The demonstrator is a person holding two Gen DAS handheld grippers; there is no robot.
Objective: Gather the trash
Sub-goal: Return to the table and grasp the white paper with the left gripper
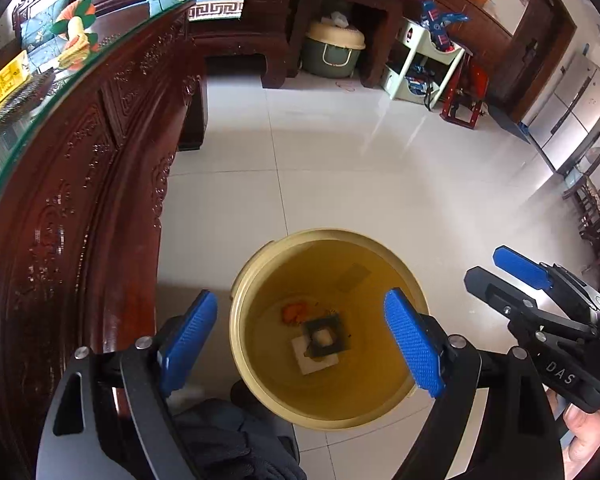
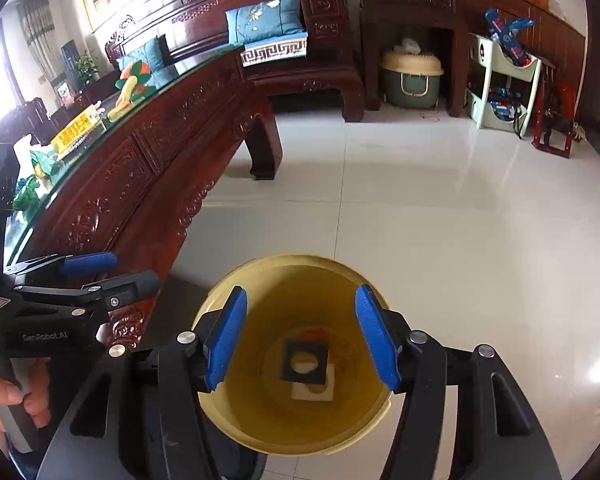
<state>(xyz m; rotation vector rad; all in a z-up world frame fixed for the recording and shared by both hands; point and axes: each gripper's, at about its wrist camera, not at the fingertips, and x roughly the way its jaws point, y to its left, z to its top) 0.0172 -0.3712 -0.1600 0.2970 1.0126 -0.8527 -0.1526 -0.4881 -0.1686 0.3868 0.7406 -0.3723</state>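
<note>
A home living room: carved wooden sofa (image 2: 260,40), cushions (image 2: 266,20), tiled floor (image 2: 440,200)

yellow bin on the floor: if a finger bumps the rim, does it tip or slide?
The yellow bin looks like thin plastic and holds only a few scraps such as the black square piece, so it is probably light. On the glossy floor tiles it would likely slide first. A high push at the rim could tip it.

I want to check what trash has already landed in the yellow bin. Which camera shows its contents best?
The left wrist view: the yellow bin lies open between the fingers, showing a black square frame, white piece and orange scrap. The right wrist view shows the frame and white piece, but the orange scrap barely.
</note>
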